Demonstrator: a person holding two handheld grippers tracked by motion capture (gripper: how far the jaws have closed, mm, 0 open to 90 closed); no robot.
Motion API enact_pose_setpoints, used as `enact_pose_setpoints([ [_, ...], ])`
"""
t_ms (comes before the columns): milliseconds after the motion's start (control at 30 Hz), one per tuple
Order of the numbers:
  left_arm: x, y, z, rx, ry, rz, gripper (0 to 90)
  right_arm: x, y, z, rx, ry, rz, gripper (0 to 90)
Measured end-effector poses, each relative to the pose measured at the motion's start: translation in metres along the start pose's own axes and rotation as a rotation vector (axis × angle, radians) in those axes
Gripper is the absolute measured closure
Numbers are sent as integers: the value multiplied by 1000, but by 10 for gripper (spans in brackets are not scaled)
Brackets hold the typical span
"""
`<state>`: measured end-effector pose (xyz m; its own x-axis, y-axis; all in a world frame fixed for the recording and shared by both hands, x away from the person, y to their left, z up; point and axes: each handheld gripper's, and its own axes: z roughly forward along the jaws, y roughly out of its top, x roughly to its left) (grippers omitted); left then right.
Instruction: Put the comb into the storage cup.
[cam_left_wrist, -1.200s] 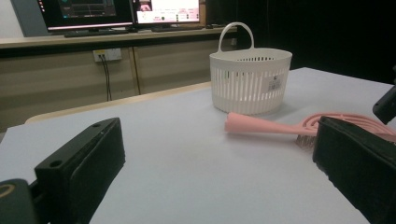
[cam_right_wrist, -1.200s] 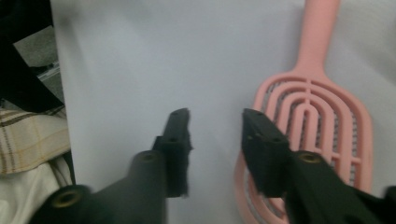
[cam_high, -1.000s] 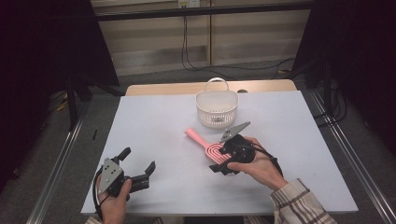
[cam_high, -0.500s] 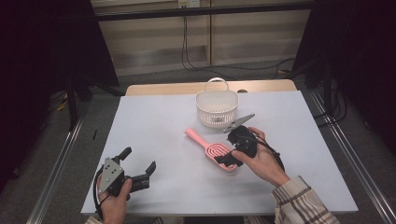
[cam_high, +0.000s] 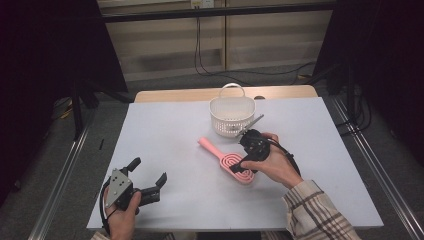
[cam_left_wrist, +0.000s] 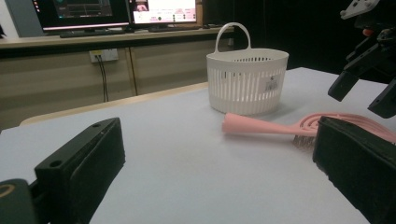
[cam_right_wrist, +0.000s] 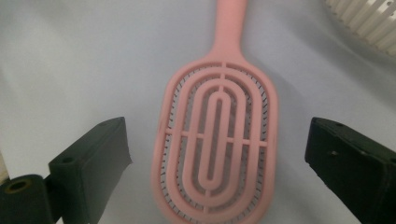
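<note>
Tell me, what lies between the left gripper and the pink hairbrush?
Nothing: in the high view, bare table separates the left gripper from the pink hairbrush.

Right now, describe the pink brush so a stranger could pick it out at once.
On the pale table, look just in front of the white slotted basket. The pink hairbrush lies flat there, bristles down, beneath the right gripper. It is the table's one pink thing, an oval head of concentric loops.

Brush flat on table, in front of basket, handle nearest basket.
</note>
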<state>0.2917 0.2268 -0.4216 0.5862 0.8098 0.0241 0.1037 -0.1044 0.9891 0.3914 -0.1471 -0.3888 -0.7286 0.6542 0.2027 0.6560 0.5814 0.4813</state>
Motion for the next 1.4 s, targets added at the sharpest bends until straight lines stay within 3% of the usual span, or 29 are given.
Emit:
enact_pose_setpoints([
  [267, 0, 0, 0, -1, -3, 0, 23, -1, 14, 5, 65, -2, 3, 71],
  [400, 0, 0, 0, 0, -2, 0, 23, 0, 23, 17, 134, -6, -7, 75],
  [767, 1, 0, 0, 0, 2, 3, 23, -2, 31, 37, 233, -13, 4, 92],
  [1400, 1, 0, -1, -3, 2, 0, 23, 1, 34, 56, 277, -22, -3, 141],
])
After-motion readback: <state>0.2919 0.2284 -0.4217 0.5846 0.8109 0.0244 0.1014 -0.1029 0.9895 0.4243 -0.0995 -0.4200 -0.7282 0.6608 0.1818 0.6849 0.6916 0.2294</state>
